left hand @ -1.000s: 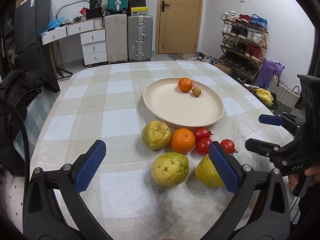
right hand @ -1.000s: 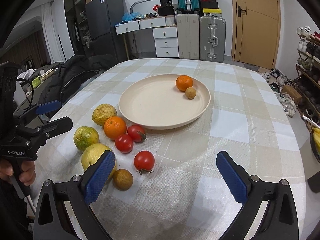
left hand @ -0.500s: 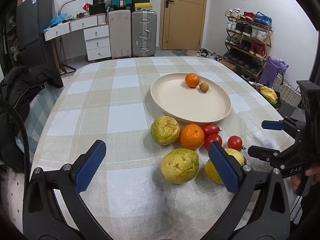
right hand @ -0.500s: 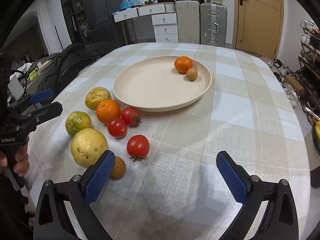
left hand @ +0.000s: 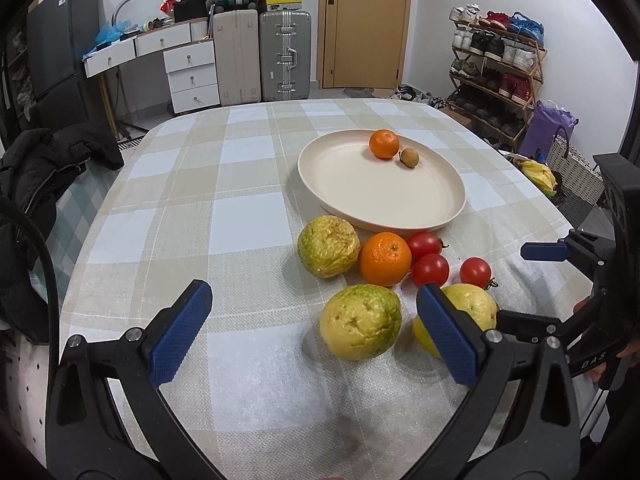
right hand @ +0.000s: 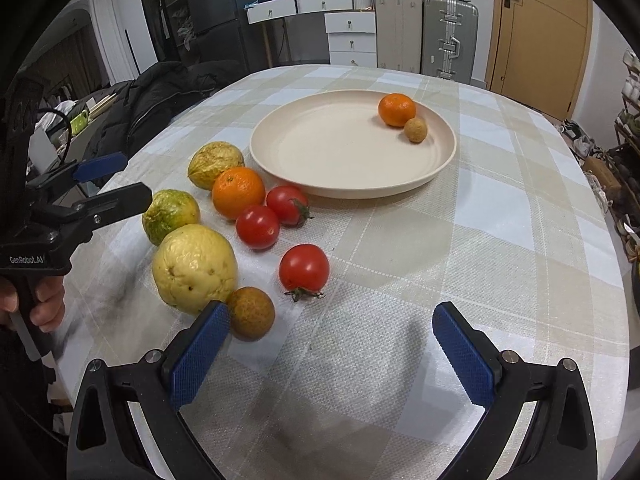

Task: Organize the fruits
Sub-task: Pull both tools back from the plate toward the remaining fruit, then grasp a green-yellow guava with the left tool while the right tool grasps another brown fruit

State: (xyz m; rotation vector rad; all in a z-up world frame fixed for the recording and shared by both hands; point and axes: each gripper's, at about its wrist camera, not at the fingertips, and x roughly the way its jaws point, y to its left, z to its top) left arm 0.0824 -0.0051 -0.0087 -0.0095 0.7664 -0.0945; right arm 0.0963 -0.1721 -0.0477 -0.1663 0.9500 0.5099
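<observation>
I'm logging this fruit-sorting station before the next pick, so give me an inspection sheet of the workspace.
Surface: checked tablecloth covering the table.
Job's things: plate holding one orange and one small brown fruit; beside it on the cloth three yellow-green fruits, an orange, three tomatoes, a brown fruit.
Clutter: nothing seen on the table.
Grippers: left claw and right claw both open, empty.
Cables: black cable at the left gripper.
Surroundings: suitcases, drawers, door, shoe rack, black jacket.
</observation>
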